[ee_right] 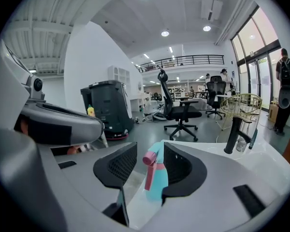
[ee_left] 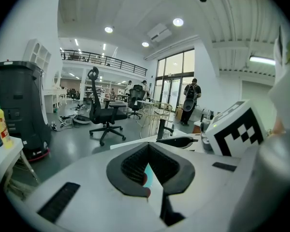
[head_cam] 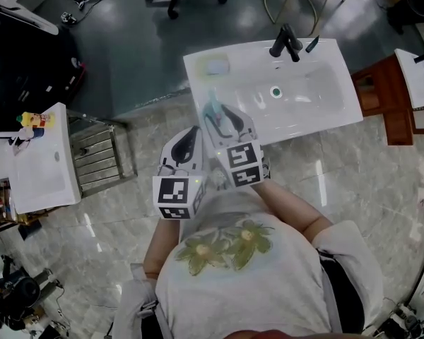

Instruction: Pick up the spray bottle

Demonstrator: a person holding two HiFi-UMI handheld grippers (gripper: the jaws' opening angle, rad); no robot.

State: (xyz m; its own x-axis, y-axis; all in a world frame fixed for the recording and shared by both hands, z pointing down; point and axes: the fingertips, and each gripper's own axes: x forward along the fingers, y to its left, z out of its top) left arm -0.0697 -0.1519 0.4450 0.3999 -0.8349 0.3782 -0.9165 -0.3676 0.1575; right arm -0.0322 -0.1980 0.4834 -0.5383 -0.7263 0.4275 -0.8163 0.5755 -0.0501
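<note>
Sink [head_cam: 318, 104] lies ahead of you. Your right gripper [ee_right: 150, 154] is the nearer tool, jaws spread wide and pressing nothing. Your left gripper [ee_left: 148, 161] sits just beside it, jaws slightly apart and empty. The spray bottle [ee_right: 158, 178] stands upright on the sink's near-left rim, directly between the right jaws.

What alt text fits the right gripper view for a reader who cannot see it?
A teal spray bottle with a pink trigger stands between the open jaws of the right gripper, on a white sink counter. A black faucet rises at right.
</note>
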